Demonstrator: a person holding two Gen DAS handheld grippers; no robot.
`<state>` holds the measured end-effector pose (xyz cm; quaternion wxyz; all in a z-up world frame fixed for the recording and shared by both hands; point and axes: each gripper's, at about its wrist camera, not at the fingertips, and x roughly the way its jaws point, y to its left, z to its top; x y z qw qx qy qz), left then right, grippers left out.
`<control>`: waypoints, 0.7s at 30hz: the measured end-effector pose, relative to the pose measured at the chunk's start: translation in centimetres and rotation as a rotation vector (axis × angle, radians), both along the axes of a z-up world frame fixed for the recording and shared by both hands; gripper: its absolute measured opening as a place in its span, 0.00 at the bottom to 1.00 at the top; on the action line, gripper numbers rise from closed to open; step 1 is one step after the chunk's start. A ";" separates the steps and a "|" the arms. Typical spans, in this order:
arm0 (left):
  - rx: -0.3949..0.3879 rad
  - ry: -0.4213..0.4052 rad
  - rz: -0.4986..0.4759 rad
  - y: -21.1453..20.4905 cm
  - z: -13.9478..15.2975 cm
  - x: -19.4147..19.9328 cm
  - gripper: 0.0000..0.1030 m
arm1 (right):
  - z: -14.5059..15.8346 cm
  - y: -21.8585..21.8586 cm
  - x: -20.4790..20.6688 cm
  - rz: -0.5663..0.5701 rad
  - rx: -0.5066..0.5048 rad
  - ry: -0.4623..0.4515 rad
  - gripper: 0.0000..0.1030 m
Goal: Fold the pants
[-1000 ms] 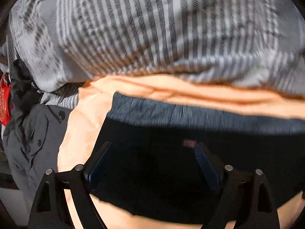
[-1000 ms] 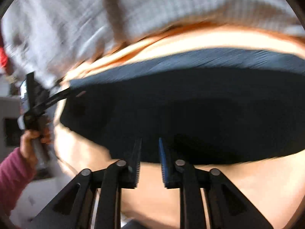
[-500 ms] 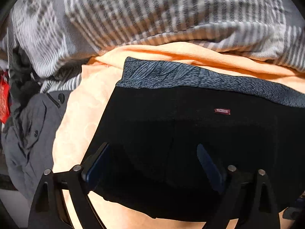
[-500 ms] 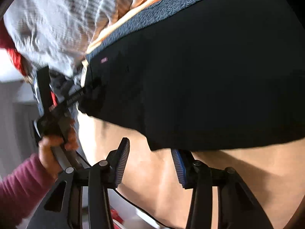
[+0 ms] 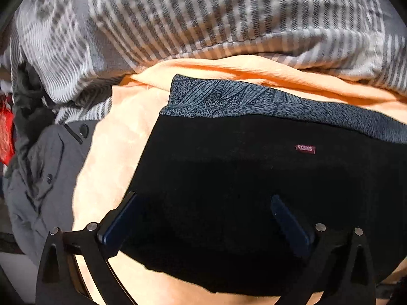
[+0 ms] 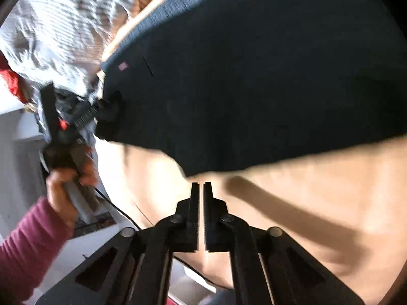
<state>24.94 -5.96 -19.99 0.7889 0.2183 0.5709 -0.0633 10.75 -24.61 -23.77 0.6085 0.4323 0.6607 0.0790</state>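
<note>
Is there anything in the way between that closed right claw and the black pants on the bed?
Nothing visible does. The right gripper is shut and empty just short of the near edge of the black fabric pants with the grey patterned waistband; only bare peach-orange bedsheet lies between them. The left gripper hovers open over the pants.

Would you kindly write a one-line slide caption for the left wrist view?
Open left hand-held gripper poised over folded black pants with grey patterned waistband, lying on an orange sheet.
</note>
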 end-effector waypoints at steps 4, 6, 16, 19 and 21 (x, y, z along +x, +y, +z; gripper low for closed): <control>-0.023 0.009 -0.060 -1.8 2.3 -2.2 0.96 | 2.6 -0.8 -1.0 0.070 -0.029 -0.025 0.03; -0.058 0.018 -0.101 -3.3 3.3 -3.8 0.96 | 4.2 -2.9 -1.1 0.061 -0.092 -0.049 0.03; -0.081 0.146 -0.232 -12.5 -0.8 -11.0 0.96 | 5.4 -14.9 -0.8 -0.080 -0.415 -0.033 0.03; -0.069 0.160 -0.216 -11.6 -2.6 -11.1 0.96 | 3.6 -16.8 -2.4 -0.121 -0.376 -0.018 0.01; -0.039 0.160 -0.222 -11.8 -2.3 -11.1 0.96 | 3.5 -18.0 -3.6 -0.187 -0.306 -0.020 0.01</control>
